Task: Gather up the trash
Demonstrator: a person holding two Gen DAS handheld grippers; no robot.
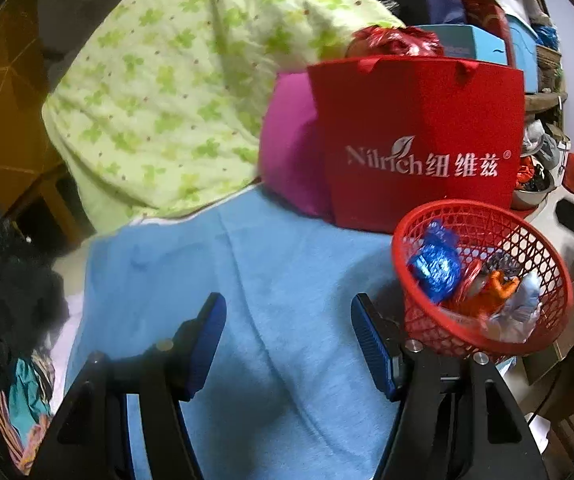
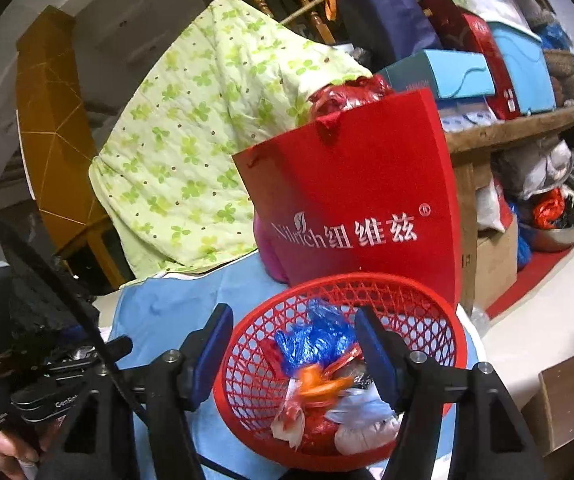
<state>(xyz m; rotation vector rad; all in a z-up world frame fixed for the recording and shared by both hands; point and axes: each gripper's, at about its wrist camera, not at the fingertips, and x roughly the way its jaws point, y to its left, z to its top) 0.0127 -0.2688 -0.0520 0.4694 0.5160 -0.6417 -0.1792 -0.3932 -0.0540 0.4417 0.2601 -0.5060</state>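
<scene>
A red mesh basket point(image 1: 487, 208) stands on the blue cloth point(image 1: 247, 280), in front of a red paper bag point(image 1: 419, 140). It holds a blue foil wrapper point(image 1: 435, 264), an orange scrap point(image 1: 499, 284) and a pale crumpled wrapper point(image 1: 523, 312). My left gripper point(image 1: 289, 304) is open over bare cloth to the left of the basket, with nothing between its pads. In the right wrist view my right gripper point(image 2: 294, 316) hangs open above the basket point(image 2: 343, 280). The blue wrapper point(image 2: 319, 340), the orange scrap point(image 2: 319, 384) and a white wrapper point(image 2: 359, 420) lie loose below it.
A green flowered quilt point(image 1: 167, 100) is heaped behind the cloth, and a pink cushion point(image 1: 287, 148) leans beside the bag. Shelves with boxes point(image 2: 459, 72) and a steel bowl point(image 2: 559, 232) fill the right side. A hand point(image 2: 3, 452) holds the other device at the lower left.
</scene>
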